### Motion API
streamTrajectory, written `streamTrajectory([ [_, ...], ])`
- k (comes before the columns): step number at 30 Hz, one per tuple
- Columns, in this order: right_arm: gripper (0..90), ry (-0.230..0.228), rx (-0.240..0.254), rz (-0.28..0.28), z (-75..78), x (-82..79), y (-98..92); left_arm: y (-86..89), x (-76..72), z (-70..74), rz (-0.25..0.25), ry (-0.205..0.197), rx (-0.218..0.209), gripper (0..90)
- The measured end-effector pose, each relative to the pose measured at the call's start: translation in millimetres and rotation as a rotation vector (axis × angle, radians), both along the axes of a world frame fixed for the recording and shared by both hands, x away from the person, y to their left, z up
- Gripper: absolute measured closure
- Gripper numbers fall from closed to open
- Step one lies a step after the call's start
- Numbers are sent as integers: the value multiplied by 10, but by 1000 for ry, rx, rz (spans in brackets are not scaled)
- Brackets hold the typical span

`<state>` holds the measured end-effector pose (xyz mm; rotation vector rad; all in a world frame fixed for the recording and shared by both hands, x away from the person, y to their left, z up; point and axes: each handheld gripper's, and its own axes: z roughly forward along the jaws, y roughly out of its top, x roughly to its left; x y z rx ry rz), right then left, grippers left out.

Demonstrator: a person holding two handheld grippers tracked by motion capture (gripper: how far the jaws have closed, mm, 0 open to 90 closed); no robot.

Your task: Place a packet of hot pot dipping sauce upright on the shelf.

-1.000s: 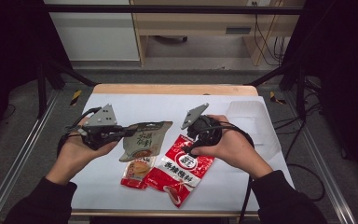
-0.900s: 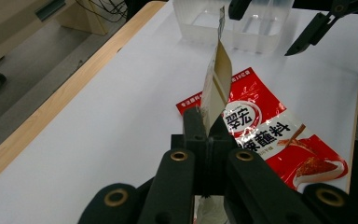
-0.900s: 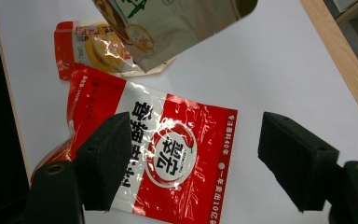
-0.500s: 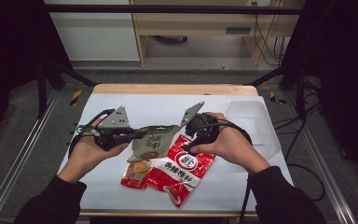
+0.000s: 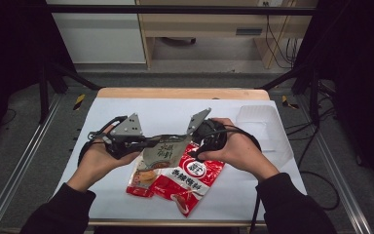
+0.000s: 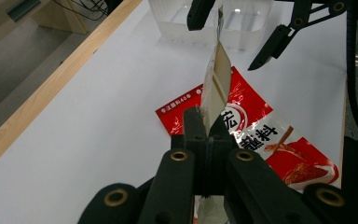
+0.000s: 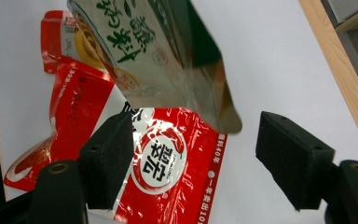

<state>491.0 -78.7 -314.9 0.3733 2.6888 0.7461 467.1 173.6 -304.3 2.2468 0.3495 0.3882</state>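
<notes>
Dangling above the table, the glossy olive-green foil sauce packet [image 5: 164,150] is clamped at one edge by the left gripper [image 6: 204,133], while the right gripper [image 7: 193,161] has just been closing, pads not yet on it. White sheet [image 5: 126,109] covers the wood-edged table [image 5: 180,93], dark room behind. Beneath lie a red seasoning packet [image 5: 187,183] and another red-orange packet [image 5: 140,181], clear plastic tray [image 5: 260,117] beyond.

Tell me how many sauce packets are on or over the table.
3: a grey-green packet held up by the left gripper, a red packet flat beneath it, another packet partly hidden underneath.
</notes>
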Motion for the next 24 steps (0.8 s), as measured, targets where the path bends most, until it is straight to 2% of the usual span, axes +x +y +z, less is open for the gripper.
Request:
streamTrajectory([
  [4, 329, 17, 8, 14, -21, 0, 37, -42, 3, -34, -12, 8, 10, 900],
  [10, 426, 43, -16, 36, -89, -18, 122, -81, -7, -73, -25, 15, 17, 900],
  [15, 524, 42, -18, 64, -104, -18, 175, -95, -13, -89, -33, 20, 19, 900],
  [20, 650, 51, -35, 84, -115, -27, 228, -106, -19, -106, -45, 28, 19, 900],
  [24, 808, 49, -55, 95, -124, -19, 255, -114, -24, -116, -53, 32, 33, 900],
])
